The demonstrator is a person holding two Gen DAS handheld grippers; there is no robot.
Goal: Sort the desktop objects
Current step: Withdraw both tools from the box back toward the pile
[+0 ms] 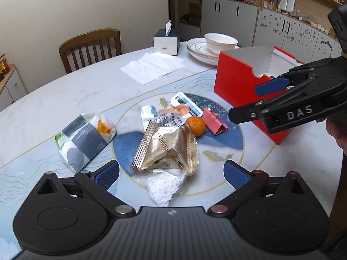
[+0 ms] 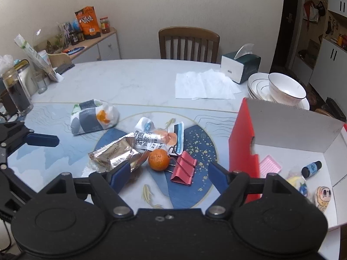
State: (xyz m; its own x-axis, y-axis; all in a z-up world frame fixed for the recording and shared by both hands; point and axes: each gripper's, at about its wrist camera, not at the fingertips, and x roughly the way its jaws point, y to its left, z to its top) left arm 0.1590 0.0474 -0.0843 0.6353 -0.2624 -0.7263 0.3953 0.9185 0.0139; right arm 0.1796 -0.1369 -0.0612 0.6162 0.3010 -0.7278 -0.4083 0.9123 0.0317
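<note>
Left wrist view. Left gripper (image 1: pixel 171 173): jaws spread wide, nothing between the pads, hovering above the marble table (image 1: pixel 65 99). Directly ahead: gold foil packet (image 1: pixel 167 149), crumpled, lying over a white crumpled tissue (image 1: pixel 163 187). Left of it, well apart: grey-and-white plastic bag (image 1: pixel 85 138) with something orange inside. Behind the foil packet: white printed wrapper (image 1: pixel 158 117), small orange fruit (image 1: pixel 195 125) touching the foil packet's far right corner, red binder clip (image 1: pixel 213 122) just beside the fruit. Right: red box (image 1: pixel 236 82), open-topped, white inside. Right gripper (image 1: pixel 245 99) entering from the right edge, in front of the box, jaws apart, empty. Far side of table: flat white paper sheets (image 1: pixel 151 67), tissue box (image 1: pixel 166 41), stacked plates (image 1: pixel 199 49) with a white bowl (image 1: pixel 220 41) on top, wooden chair (image 1: pixel 91 47).

Right wrist view. Right gripper (image 2: pixel 169 175): jaws spread, gripping nothing, orange fruit (image 2: pixel 158 159) and red binder clip (image 2: pixel 183 170) ahead between the finger lines, touching each other. Gold foil packet (image 2: pixel 112 155) left of the fruit, partly behind the left finger. Red box (image 2: pixel 244 149) at right, holding a pink ridged piece (image 2: pixel 270 165), a small dark bottle (image 2: pixel 311 168) and a cartoon-face item (image 2: pixel 323 197). Left gripper (image 2: pixel 42 140) at the left edge, only one blue finger clearly shown. Plastic bag (image 2: pixel 95 119) beyond it.
</note>
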